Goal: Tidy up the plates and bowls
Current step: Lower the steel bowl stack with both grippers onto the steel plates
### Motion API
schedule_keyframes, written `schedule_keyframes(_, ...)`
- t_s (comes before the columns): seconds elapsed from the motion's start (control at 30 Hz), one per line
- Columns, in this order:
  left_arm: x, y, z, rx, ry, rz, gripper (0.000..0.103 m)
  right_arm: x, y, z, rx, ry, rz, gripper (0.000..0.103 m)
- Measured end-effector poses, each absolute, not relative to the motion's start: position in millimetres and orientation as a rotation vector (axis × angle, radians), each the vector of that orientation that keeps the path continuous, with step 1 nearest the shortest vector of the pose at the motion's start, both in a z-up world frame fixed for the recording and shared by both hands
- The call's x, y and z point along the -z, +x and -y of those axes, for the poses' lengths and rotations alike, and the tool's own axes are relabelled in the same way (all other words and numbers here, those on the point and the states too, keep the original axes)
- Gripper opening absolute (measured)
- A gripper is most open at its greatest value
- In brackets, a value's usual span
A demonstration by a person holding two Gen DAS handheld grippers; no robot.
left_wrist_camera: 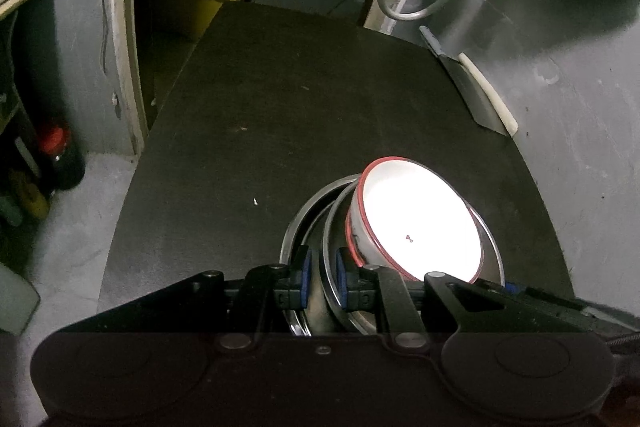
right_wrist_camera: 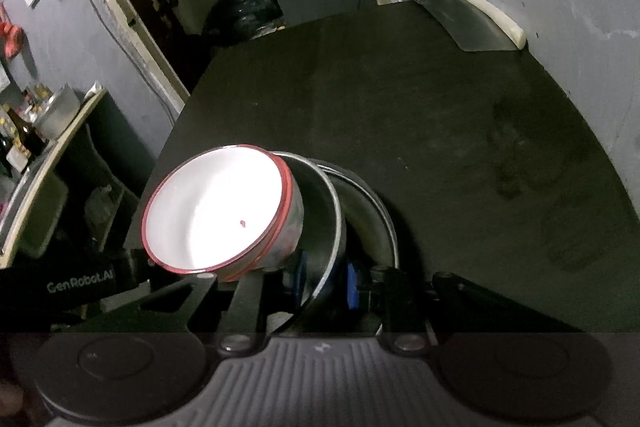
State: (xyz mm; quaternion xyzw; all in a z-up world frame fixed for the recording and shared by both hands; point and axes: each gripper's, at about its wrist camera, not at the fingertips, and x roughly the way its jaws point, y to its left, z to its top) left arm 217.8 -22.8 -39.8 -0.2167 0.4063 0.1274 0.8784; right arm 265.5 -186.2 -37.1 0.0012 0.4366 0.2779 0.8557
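Fingers point(left_wrist_camera: 343, 269) pinch steel plates point(left_wrist_camera: 332, 227) — white bowl point(left_wrist_camera: 420, 219) inside.

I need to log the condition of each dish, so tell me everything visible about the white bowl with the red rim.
The white bowl looks like enamelled metal: glossy white inside, thin red rim, greyish outer wall, one small dark speck on the inner surface. It appears empty. It sits steeply tilted, nested against steel plates standing on edge over the dark table. The left tool and right tool each clamp a plate rim beside it; neither grips the bowl.
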Motion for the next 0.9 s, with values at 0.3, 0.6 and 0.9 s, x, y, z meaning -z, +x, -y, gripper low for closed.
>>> schedule_keyframes(0.3,38,219,26,-0.286,-0.388,-0.850,0.025,35,258,182,-0.581,-0.052,-0.903,0.024)
schedule_keyframes(0.6,39,219,26,-0.291,-0.390,-0.862,0.034,32,254,182,-0.554,-0.086,-0.915,0.024)
schedule_keyframes(0.9,39,217,27,-0.294,-0.398,-0.849,0.041,27,248,179,-0.529,-0.165,-0.907,0.026)
